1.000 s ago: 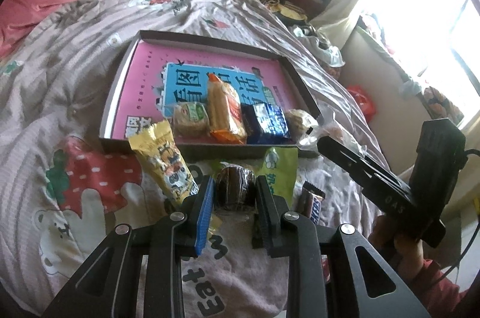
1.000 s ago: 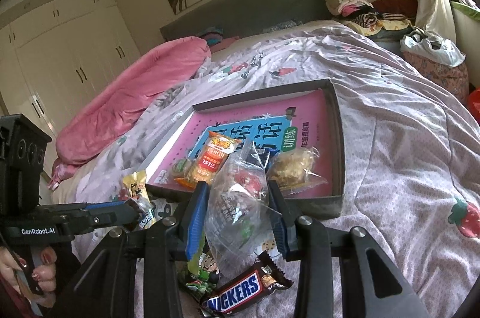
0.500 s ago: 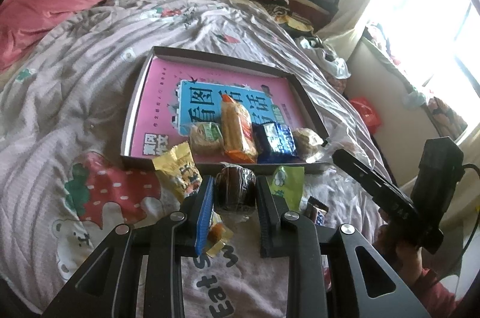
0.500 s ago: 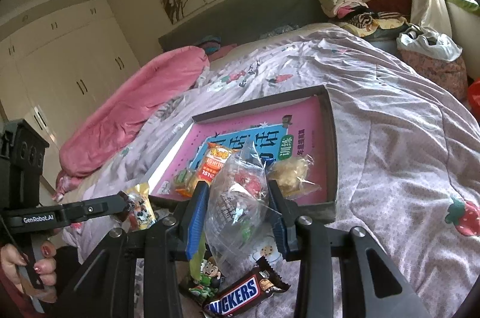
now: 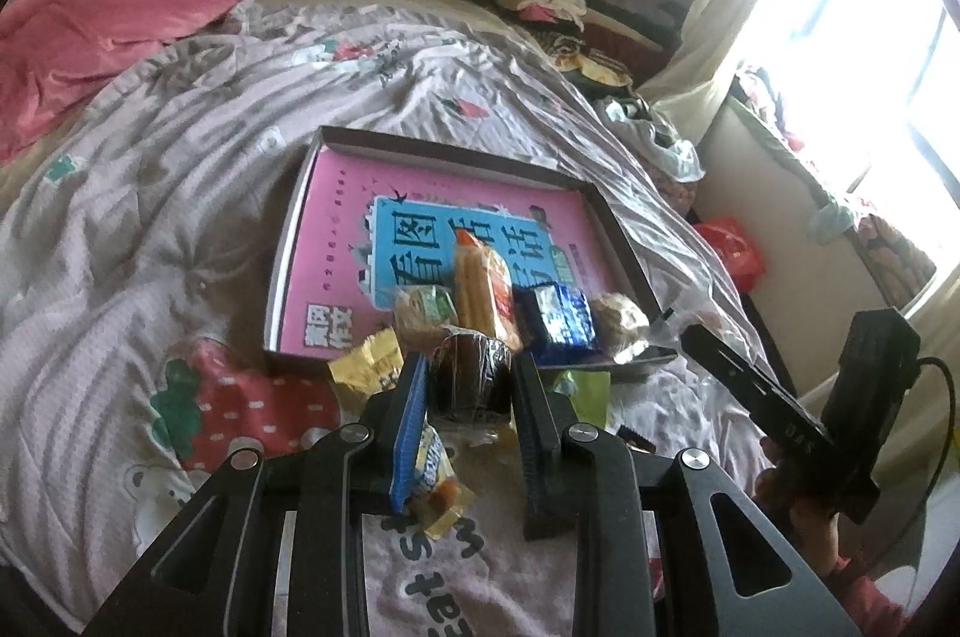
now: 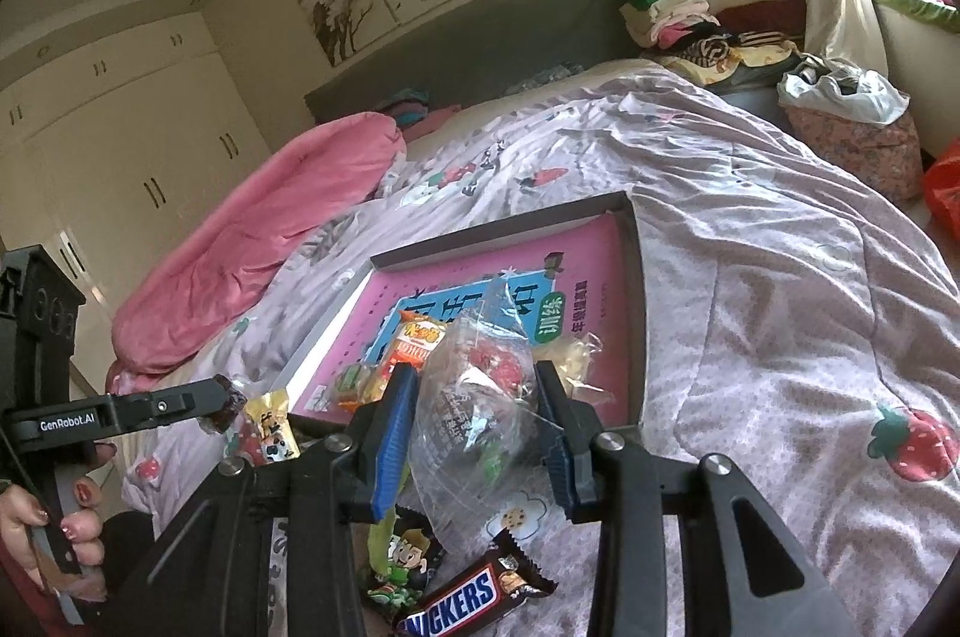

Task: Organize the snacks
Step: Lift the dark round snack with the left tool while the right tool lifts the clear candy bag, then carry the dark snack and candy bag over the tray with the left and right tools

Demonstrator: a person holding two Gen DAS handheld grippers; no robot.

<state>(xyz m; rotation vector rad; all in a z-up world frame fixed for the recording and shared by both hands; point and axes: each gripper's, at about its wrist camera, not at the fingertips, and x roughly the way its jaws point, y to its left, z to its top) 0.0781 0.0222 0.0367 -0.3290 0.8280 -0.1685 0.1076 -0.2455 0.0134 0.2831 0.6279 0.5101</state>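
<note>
Beyond both tongs we see the quilted bed (image 5: pixel 150 217), and on it the shallow box tray (image 5: pixel 288 241) with a pink book (image 5: pixel 336 229) lying flat inside. Along the tray's near edge we note a row of snacks: an orange packet (image 5: pixel 483 283), a blue packet (image 5: pixel 558 316), two pale wrapped cakes. We find the left gripper (image 5: pixel 471 385) clamped on a dark round chocolate cake (image 5: pixel 471 376), held above a yellow packet (image 5: pixel 366 367). We find the right gripper (image 6: pixel 474 415) closed on a clear plastic bag (image 6: pixel 474 397); below it lie a Snickers bar (image 6: pixel 462 601) and a green packet (image 6: pixel 402 559).
</note>
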